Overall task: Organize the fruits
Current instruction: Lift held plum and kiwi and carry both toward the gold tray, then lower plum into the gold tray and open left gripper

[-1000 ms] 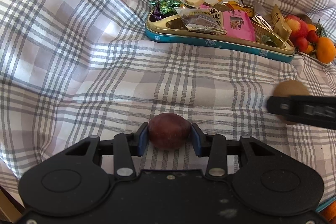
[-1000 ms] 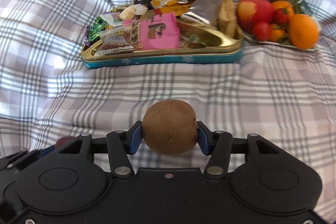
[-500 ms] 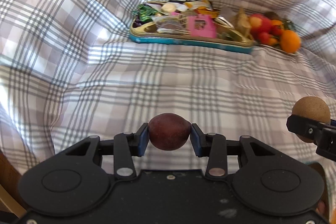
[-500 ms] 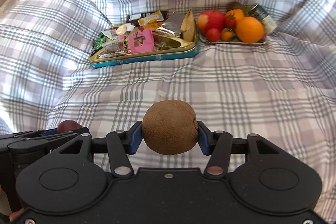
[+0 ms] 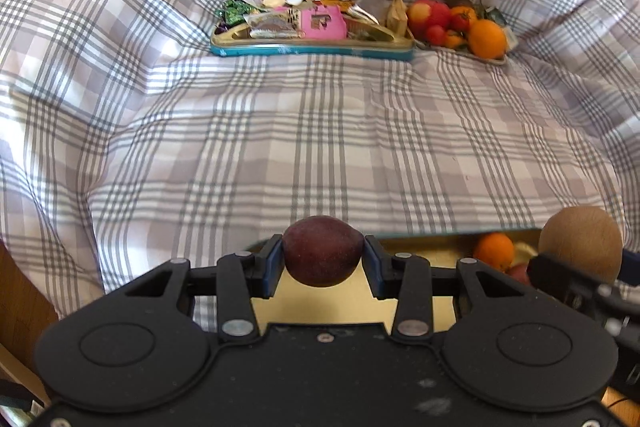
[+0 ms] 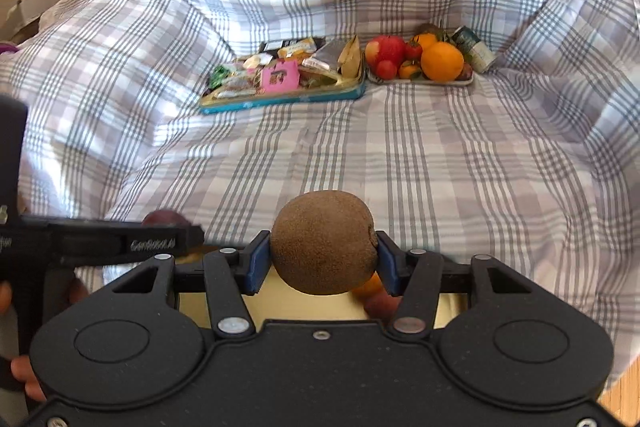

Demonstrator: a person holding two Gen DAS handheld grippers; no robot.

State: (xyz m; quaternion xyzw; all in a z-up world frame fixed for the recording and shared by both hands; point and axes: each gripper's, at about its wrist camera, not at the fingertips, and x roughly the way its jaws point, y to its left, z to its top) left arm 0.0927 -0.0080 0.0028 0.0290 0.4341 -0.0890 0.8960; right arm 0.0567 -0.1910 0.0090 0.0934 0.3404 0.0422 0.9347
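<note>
My left gripper [image 5: 323,259] is shut on a dark red plum [image 5: 322,251], held above the near end of a gold tin [image 5: 360,303]. My right gripper [image 6: 323,263] is shut on a brown kiwi [image 6: 324,241], also over that gold tin [image 6: 280,303]. In the left wrist view the kiwi [image 5: 580,241] shows at the right, beside an orange [image 5: 494,251] lying in the tin. In the right wrist view the plum [image 6: 164,218] peeks over the left gripper's side. Far back, a tray of fruit [image 5: 460,27] holds an apple, tomatoes and an orange.
A blue-sided tin of snack packets [image 5: 308,27] sits on the checked cloth [image 5: 320,131] at the back, left of the fruit tray [image 6: 420,61]. A can [image 6: 476,49] lies beside the fruit. A hand [image 6: 24,367] grips the left tool. Wooden floor shows at the lower corners.
Both grippers have pulled back from the far trays, each still gripping its fruit. The snack tin and fruit tray look smaller, and a gold tin with fruit has come into view beneath the fingers.
</note>
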